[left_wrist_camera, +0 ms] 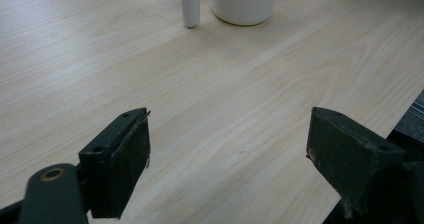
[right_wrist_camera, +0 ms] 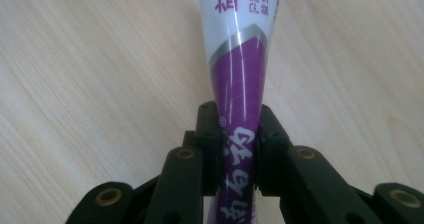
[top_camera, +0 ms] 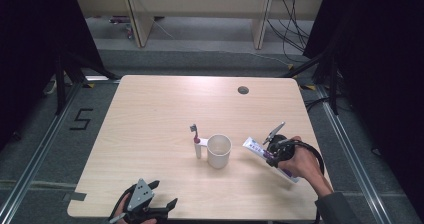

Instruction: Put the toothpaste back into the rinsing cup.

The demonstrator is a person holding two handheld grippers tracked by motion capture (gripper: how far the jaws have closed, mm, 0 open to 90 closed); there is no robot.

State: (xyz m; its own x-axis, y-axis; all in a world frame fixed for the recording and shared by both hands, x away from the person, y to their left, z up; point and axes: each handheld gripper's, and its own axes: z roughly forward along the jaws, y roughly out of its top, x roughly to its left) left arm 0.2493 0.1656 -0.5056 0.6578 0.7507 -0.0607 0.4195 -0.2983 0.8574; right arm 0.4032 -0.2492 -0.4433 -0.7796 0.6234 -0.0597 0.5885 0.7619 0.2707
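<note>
Toothpaste tube [right_wrist_camera: 239, 79], white and purple, sits clamped between the right gripper's [top_camera: 276, 149] jaws at about four o'clock on the table [top_camera: 150, 119], just right of the white cup [top_camera: 219, 150] and toothbrush [top_camera: 196, 140]. At seven o'clock, the left gripper's [top_camera: 150, 204] jaws stand wide apart, holding nothing.

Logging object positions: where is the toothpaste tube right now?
High view: the toothpaste tube is at the table's right, clamped in the right gripper, just right of the white cup.
</note>
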